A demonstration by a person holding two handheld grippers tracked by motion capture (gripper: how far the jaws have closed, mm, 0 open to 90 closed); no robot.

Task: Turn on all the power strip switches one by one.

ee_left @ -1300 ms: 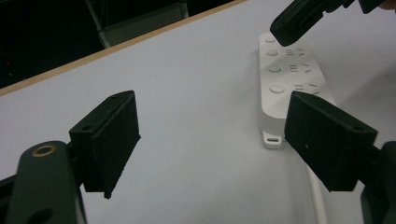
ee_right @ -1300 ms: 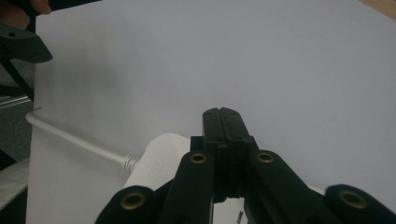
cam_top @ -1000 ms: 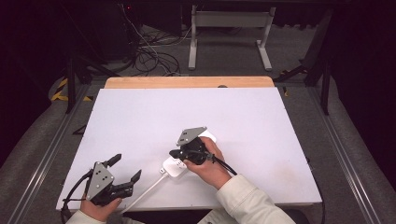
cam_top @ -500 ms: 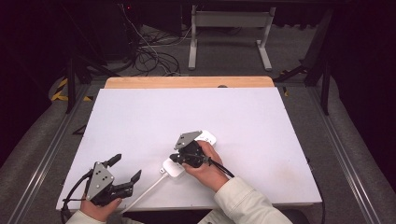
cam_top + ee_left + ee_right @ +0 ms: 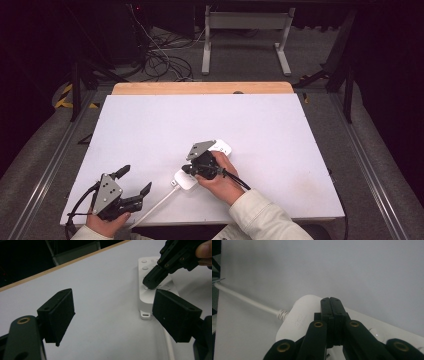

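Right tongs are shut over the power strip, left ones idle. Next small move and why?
Probably press the right tongs a touch further down. Their shut tip sits on the top face of the white power strip, among its buttons, as if pushing a switch. The left tongs hang open, apart from the strip, so they need no move.

Open hand-held gripper (image 5: 110,312), another gripper (image 5: 152,282) pressing power strip (image 5: 156,293)

High view: overhead, facing forward-down on tabletop (image 5: 280,140). Both gripper views: low, close. All share the power strip (image 5: 186,180), lower centre.
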